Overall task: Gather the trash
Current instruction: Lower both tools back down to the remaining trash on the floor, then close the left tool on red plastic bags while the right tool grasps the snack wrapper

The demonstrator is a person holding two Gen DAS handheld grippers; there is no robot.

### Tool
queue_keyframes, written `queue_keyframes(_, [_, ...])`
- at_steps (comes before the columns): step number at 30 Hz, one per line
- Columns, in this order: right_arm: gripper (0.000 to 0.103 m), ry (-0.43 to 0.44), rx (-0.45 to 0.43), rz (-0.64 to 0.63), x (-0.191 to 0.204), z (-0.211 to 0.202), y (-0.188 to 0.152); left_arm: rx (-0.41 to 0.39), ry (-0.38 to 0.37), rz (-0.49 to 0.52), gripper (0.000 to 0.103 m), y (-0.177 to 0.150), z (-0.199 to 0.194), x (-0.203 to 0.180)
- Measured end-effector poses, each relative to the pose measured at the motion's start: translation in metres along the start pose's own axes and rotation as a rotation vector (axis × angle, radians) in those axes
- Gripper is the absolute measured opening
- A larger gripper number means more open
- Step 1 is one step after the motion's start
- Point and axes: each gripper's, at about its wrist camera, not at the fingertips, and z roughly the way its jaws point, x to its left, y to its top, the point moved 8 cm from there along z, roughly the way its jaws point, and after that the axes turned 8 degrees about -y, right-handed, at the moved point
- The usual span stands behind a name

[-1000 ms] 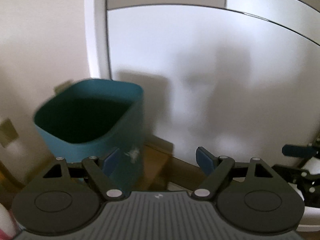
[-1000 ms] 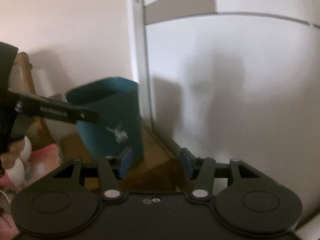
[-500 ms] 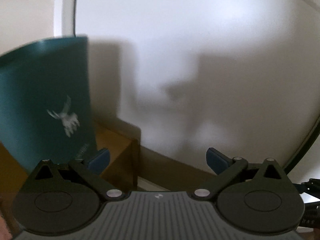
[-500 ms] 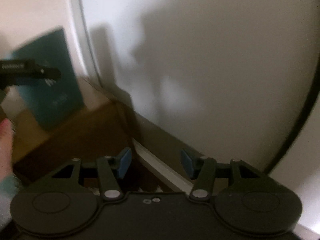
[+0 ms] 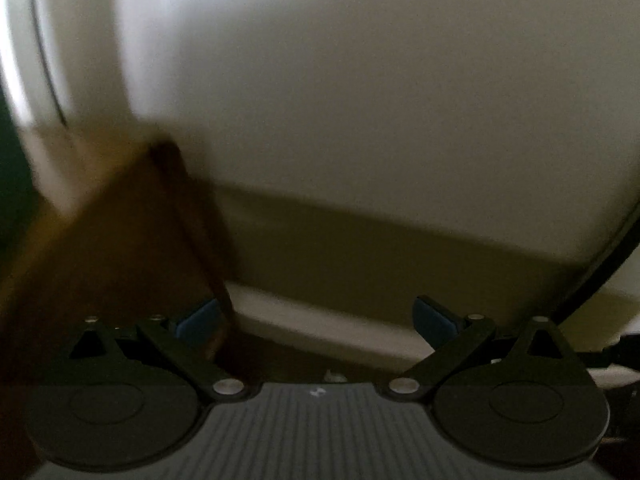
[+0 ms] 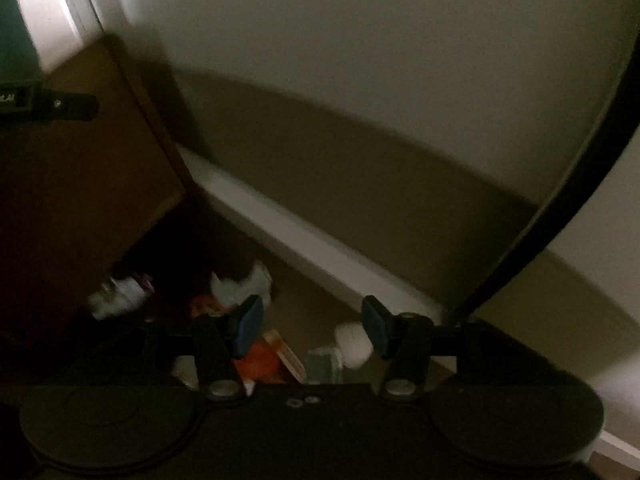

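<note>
Both views are dark and blurred. My right gripper [image 6: 312, 326] is open and points down at a heap of trash on the floor by the baseboard. In the heap are crumpled white paper [image 6: 244, 286], an orange piece [image 6: 260, 360], a white round cap [image 6: 354, 344] and a clear plastic item [image 6: 116, 296]. Nothing is pressed between the pads. My left gripper [image 5: 316, 320] stands wide open and empty, facing the white wall above the baseboard. The teal bin [image 6: 16, 40] shows only as a sliver at the upper left. One left finger [image 6: 60, 104] reaches in from the left of the right wrist view.
A brown wooden piece of furniture [image 6: 80, 160] stands to the left, over part of the trash, and shows again as the brown furniture [image 5: 120, 240] in the left wrist view. A white baseboard [image 6: 300, 240] runs along the wall. A black cable [image 6: 560, 200] hangs at the right.
Both views have dropped from the teal bin down to the floor, and the bin has slid off to the left. The trash heap has come into the right wrist view. The left jaws stand wider.
</note>
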Motion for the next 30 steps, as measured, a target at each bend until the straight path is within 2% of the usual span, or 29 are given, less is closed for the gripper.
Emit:
queue_keyframes(6, [0.054,0.019,0.132,0.020,-0.012,0.072,-0.035,0.170,-0.053,0.051,0.103,-0.064,0.094,0.003])
queue_keyframes(11, [0.054,0.036,0.225,-0.017,-0.016,0.122,-0.056,0.307,-0.093,0.190,0.103,-0.119,0.162,-0.009])
queue_keyframes(18, [0.053,0.053,0.314,-0.023,-0.015,0.176,-0.086,0.468,-0.165,0.374,0.103,-0.208,0.230,-0.042])
queue_keyframes(26, [0.051,0.058,0.390,0.003,-0.015,0.224,-0.114,0.618,-0.249,0.353,0.102,-0.269,0.276,-0.062])
queue_keyframes(30, [0.050,0.067,0.397,0.003,-0.012,0.237,-0.115,0.653,-0.253,0.260,0.102,-0.281,0.288,-0.060])
